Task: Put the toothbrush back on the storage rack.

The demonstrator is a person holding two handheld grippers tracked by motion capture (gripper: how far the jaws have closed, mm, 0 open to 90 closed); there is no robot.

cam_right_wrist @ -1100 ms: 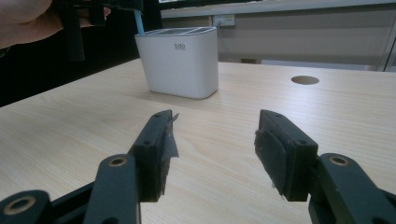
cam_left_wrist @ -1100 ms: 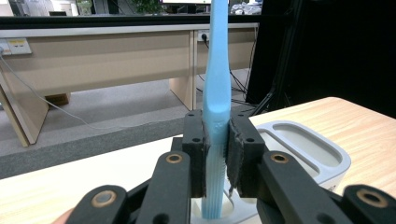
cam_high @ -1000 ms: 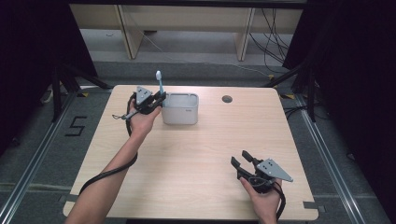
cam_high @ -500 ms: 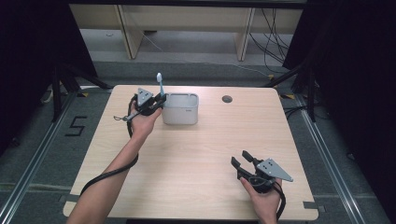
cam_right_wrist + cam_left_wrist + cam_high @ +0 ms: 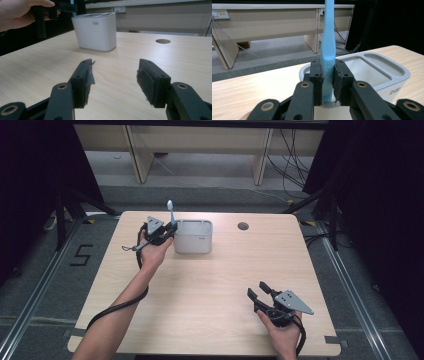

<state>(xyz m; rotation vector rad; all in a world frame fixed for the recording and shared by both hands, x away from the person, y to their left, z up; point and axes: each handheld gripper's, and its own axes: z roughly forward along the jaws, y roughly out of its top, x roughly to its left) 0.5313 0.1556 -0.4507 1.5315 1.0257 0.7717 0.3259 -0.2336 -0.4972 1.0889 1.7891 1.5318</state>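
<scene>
On the left of the light wooden table (image 5: 200, 285), the person's left hand (image 5: 152, 251) holds the left gripper (image 5: 167, 231) at the left end of a white holder (image 5: 193, 236), which stands toward the far edge. Its two black jaws are pinched on the handle of a light blue toothbrush (image 5: 327, 45), which stands upright between them with its head rising above the gripper. In the left gripper view the brush's lower end sits at the holder's near rim, and the holder's open compartments lie just beyond. Farther right on the far side, a small round hole (image 5: 243, 226) shows in the tabletop. At the near right corner, well apart from the holder, the right gripper (image 5: 257, 292) rests low over bare wood in the right hand (image 5: 282, 332), its jaws spread wide around nothing.
</scene>
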